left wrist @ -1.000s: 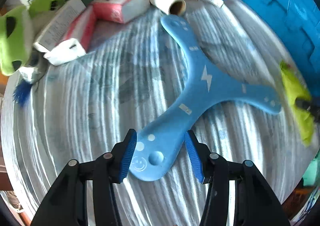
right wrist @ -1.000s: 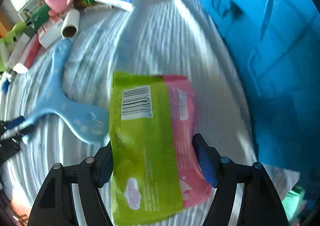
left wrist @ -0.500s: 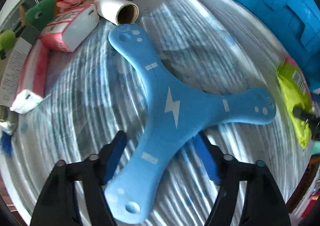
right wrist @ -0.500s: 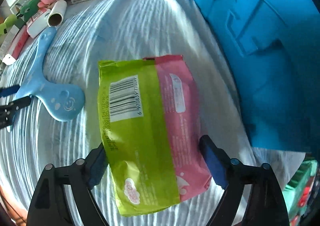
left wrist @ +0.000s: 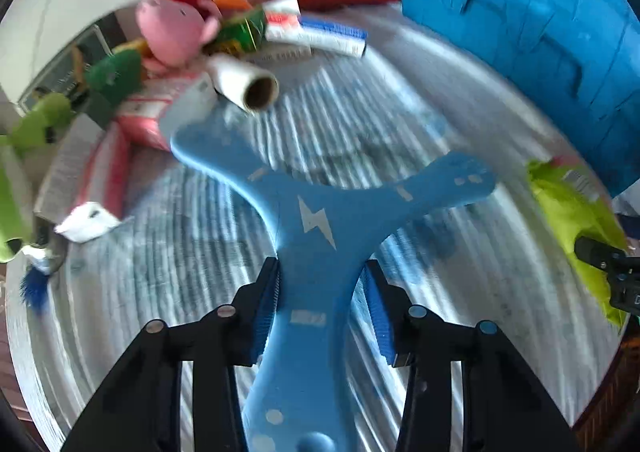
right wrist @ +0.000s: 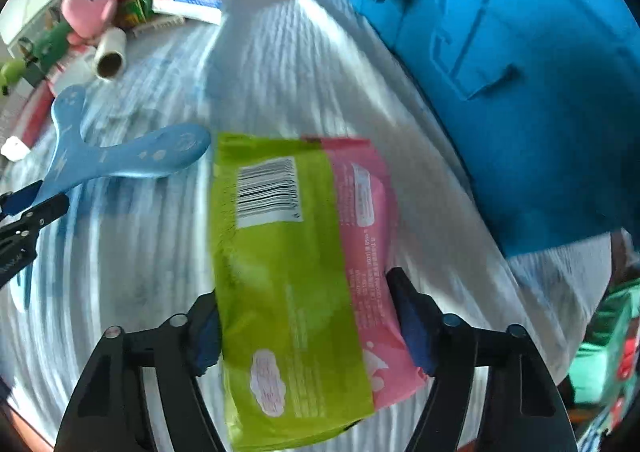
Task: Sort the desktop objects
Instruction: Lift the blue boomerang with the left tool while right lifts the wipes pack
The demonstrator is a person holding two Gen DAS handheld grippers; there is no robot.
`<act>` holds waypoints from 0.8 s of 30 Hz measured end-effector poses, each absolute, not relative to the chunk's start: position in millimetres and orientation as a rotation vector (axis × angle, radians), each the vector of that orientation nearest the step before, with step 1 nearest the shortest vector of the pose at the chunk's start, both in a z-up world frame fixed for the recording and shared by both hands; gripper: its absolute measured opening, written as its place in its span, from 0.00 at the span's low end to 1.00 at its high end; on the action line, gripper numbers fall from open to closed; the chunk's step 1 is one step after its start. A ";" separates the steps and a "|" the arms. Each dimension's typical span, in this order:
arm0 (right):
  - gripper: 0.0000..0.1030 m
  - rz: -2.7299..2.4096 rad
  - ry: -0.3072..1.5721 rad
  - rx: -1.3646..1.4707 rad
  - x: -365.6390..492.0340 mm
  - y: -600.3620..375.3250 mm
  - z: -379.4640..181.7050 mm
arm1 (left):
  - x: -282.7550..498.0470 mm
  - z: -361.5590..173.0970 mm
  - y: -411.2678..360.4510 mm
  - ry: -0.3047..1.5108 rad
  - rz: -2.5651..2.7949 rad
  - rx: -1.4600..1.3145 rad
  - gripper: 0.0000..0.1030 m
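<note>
Your left tongs [left wrist: 322, 304] are straddling the blue boomerang [left wrist: 316, 220], pads ungripped; your right tongs [right wrist: 308, 328] are clamping the green-pink packet [right wrist: 296, 264].

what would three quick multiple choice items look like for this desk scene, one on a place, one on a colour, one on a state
1. Where does the cardboard roll lie?
A. inside the blue bin
B. beside the pink plush pig, past the boomerang's far arm
C. between the right claw's fingers

2. What colours is the packet at the right claw?
A. green and pink
B. white and black
C. orange and purple

3. How does the left claw stand to the blue boomerang?
A. far off, nothing between its fingers
B. its fingers straddle one boomerang arm
C. it grips the cardboard roll

Answers: 1 B, the roll lies by the pink plush pig; 2 A, a green half with a barcode and a pink half; 3 B, the blue pads flank the near arm, the right pad clear of it.
</note>
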State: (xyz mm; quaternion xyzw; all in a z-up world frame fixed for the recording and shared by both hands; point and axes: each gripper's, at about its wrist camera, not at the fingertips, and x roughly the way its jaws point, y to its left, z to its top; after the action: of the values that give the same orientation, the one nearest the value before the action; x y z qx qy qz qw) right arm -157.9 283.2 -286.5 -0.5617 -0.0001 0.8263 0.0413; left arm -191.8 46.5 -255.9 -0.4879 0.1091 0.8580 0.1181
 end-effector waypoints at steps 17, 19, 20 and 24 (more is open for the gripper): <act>0.83 2.582 -0.043 -1.774 -134.1 267.7 -272.0 | -176.4 -260.5 31.7 0.193 2.591 -1.466 0.40; 0.88 2.571 -0.016 -1.793 -136.7 273.4 -276.2 | -176.9 -264.4 34.3 0.179 2.599 -1.476 0.40; 0.90 2.565 0.003 -1.813 -137.6 276.2 -278.5 | -176.7 -265.4 35.9 0.174 2.600 -1.480 0.40; 0.95 2.537 -0.013 -1.875 -145.9 274.3 -295.7 | -177.5 -272.2 45.0 0.169 2.603 -1.498 0.40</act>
State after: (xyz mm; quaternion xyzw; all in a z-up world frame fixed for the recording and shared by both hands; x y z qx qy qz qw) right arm -145.9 274.3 -295.7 -0.5944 -0.0040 0.8041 -0.0067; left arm -177.5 45.0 -272.2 -0.4968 0.0560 0.8635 0.0669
